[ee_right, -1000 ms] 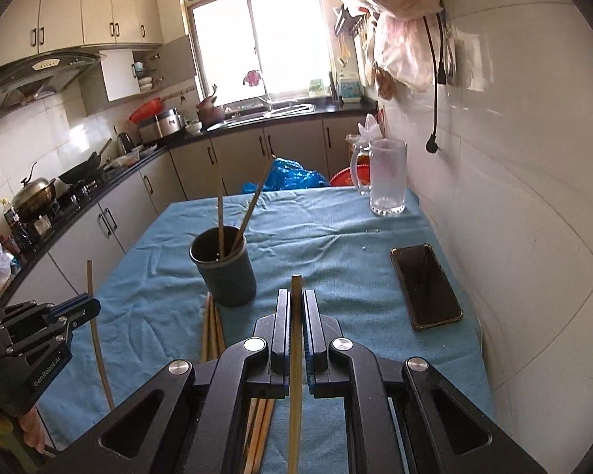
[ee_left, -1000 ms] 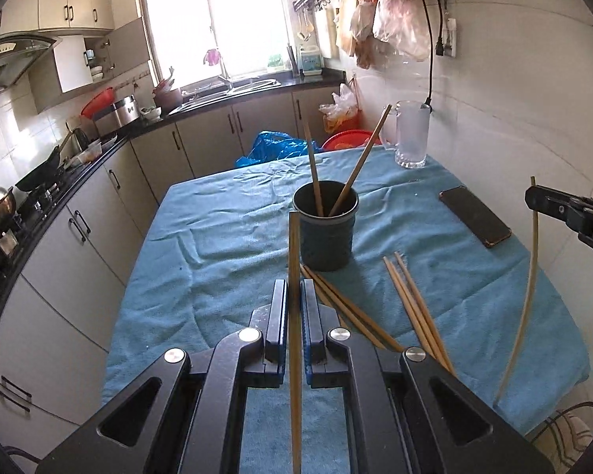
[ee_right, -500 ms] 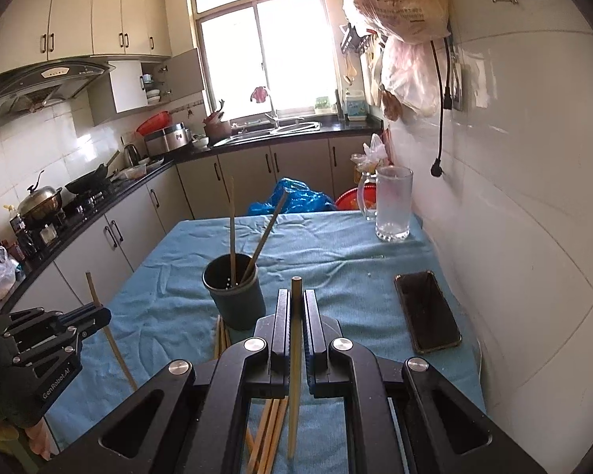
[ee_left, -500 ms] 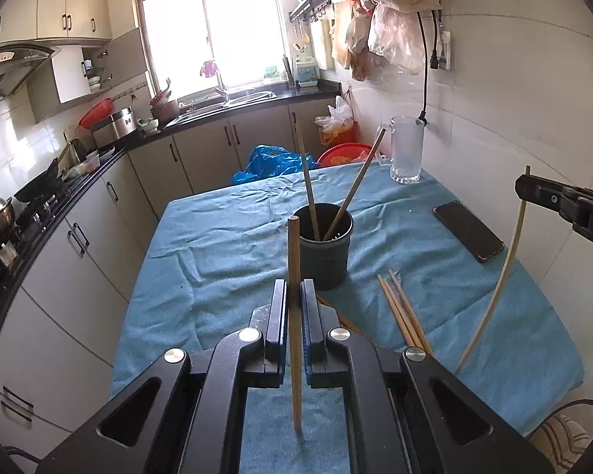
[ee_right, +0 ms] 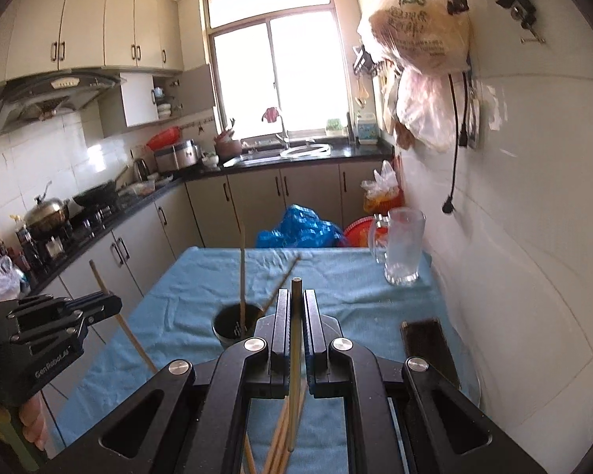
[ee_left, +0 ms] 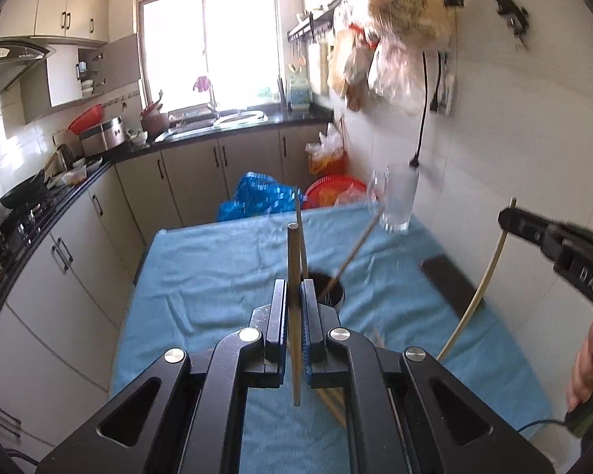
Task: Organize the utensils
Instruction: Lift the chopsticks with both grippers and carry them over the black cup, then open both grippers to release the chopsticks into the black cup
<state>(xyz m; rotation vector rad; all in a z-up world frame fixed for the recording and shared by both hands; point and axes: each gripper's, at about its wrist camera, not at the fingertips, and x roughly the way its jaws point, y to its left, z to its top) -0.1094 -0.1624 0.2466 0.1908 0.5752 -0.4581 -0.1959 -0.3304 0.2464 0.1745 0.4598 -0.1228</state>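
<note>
My left gripper (ee_left: 295,296) is shut on a wooden chopstick (ee_left: 293,276), held upright well above the table. My right gripper (ee_right: 295,304) is shut on another chopstick (ee_right: 295,339), also raised. A dark round holder (ee_right: 233,326) stands on the blue cloth with two chopsticks (ee_right: 242,276) leaning in it; in the left wrist view the holder (ee_left: 332,296) is partly hidden behind my fingers. Several loose chopsticks (ee_right: 280,434) lie on the cloth below the right gripper. The right gripper shows in the left wrist view (ee_left: 512,223), and the left gripper shows in the right wrist view (ee_right: 106,304).
A glass mug (ee_right: 401,249) stands at the table's far right corner. A dark phone (ee_right: 429,345) lies near the right wall. The blue cloth (ee_left: 217,268) covers the table. Kitchen cabinets and a stove run along the left; bags hang on the right wall.
Both grippers have risen and tilted up with their chopsticks. The holder and table now sit lower and farther in both views.
</note>
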